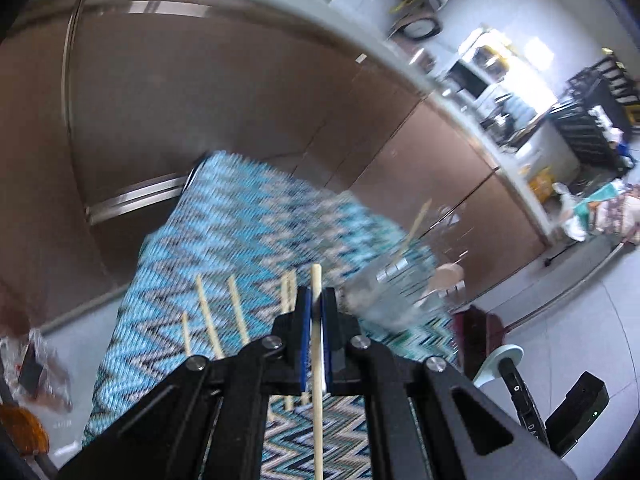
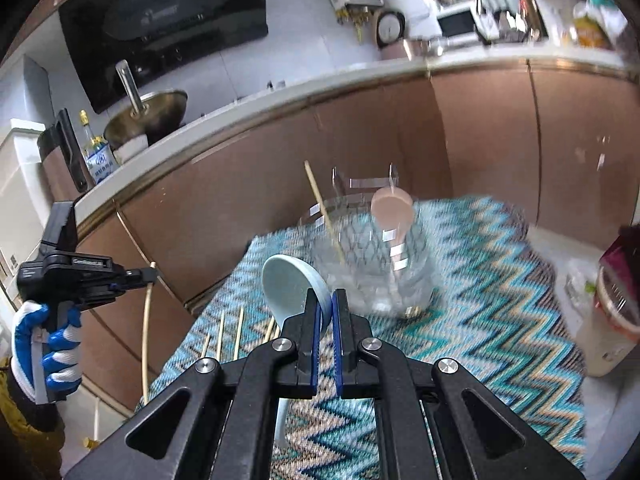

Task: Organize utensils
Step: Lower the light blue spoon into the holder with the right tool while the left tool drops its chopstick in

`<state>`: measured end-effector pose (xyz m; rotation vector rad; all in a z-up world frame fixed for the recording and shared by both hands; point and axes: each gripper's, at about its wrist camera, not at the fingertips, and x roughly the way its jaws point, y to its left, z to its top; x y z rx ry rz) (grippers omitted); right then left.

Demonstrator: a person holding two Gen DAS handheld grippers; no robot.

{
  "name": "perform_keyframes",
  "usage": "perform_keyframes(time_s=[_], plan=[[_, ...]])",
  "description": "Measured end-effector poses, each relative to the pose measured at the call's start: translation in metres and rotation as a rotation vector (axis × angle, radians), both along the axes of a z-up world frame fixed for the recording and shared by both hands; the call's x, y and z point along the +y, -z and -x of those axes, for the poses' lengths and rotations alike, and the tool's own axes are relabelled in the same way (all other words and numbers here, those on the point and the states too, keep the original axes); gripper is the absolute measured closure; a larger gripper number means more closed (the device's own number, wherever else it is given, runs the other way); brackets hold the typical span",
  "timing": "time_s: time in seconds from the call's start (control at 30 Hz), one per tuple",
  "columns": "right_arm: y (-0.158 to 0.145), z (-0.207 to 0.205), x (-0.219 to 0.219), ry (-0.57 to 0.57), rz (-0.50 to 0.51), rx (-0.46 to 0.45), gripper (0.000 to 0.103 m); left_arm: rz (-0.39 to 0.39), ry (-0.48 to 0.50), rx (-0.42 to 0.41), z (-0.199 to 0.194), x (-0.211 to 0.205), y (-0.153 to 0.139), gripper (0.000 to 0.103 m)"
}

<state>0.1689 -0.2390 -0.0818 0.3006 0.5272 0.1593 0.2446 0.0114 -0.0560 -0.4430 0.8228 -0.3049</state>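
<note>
On a table covered with a teal, white and tan zigzag-patterned woven cloth (image 2: 480, 280) stands a clear faceted glass jar (image 2: 376, 264), well forward of both grippers. Inside it lean 1 thin wooden chopstick (image 2: 324, 212) and a spoon with a pale pink bowl (image 2: 390, 208), both poking above the rim.

Left gripper (image 1: 317, 312), black with blue pads, is pressed together on a single pale wooden chopstick (image 1: 317, 360), which runs up between the pads and sticks out just past the fingertips. In the right wrist view that same chopstick hangs down from the gripper, held in a hand in a blue and white glove (image 2: 44, 348), off the table's left edge.

Right gripper (image 2: 326, 312), of the same build, pinches a light blue ceramic soup spoon (image 2: 292, 284) by the edge of its bowl, with the handle trailing down under the fingers.

Several more loose wooden chopsticks (image 1: 208, 320) lie on the cloth, near the left side, roughly parallel to each other.

Beyond the table runs a row of brown cabinet fronts (image 2: 520, 140) under a pale countertop, where a metal wok (image 2: 148, 116) sits.
</note>
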Motion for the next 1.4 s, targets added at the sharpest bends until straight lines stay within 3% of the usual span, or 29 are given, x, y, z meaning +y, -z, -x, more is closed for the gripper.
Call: perform_keyframes(time_s=[0.3,0.47,0.63,0.87,1.4], plan=[[-0.070,-0.024,-0.012,0.086,0.124,-0.235,0.097,0.036,0.002,-0.343,-0.012,-0.051,-0.096,0.099],[-0.080,-0.053,-0.019,0.126,0.192,-0.317,0.097,0.032,-0.021,-0.457,-0.037,-0.089,-0.109,0.099],[-0.074,-0.082,-0.025,0.129,0.230,-0.353,0.097,-0.008,-0.029,-0.497,-0.070,-0.130,-0.098,0.099],[-0.038,-0.110,-0.029,0.127,0.238,-0.345,0.097,-0.067,-0.048,-0.533,-0.098,-0.173,-0.054,0.099],[0.022,-0.116,-0.023,0.131,0.245,-0.331,0.097,-0.188,-0.098,-0.573,-0.106,-0.200,0.019,0.098]])
